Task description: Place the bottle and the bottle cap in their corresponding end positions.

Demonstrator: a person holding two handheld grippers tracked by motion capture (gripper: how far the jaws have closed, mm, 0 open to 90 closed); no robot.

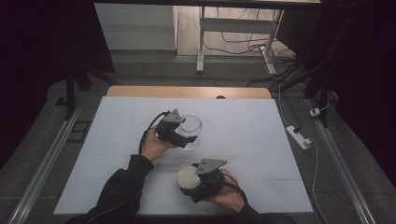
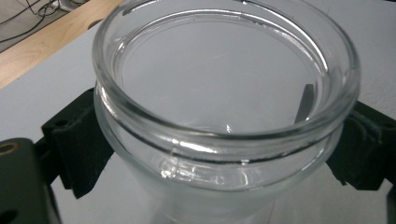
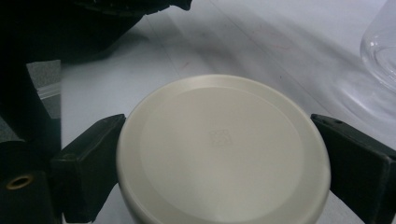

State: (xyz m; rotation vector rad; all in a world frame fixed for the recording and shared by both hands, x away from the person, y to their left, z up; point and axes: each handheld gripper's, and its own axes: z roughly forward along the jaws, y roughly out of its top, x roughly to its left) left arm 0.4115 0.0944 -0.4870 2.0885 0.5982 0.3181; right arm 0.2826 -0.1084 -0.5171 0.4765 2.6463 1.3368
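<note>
Glass first: my left gripper [image 1: 183, 135] is clamped on the clear round glass jar [image 1: 190, 126], one jaw at nine o'clock and one at three o'clock of its neck in the left gripper view, just below the thick rolled rim [image 2: 224, 126]. The jar stands upright and open on the pale grey table cover [image 1: 243, 140], near the middle of the table, and looks empty. My right gripper [image 1: 195, 183] holds the cream round plastic lid [image 3: 223, 149] across its width, jaws pressing its edge at nine and three o'clock; the lid lies flat, smooth, with a faint embossed mark at its centre. In the high view the lid [image 1: 188, 177] sits at about six o'clock from the jar, near but apart from it.

I judge the step to be bringing lid to jar. To do it well I should keep the lid level, carry it over the mouth until the two circles line up, lower straight, and hold the jar steady with my left so it doesn't skid on the smooth cover. Glass is slippery; I would not loosen that hold.
</note>
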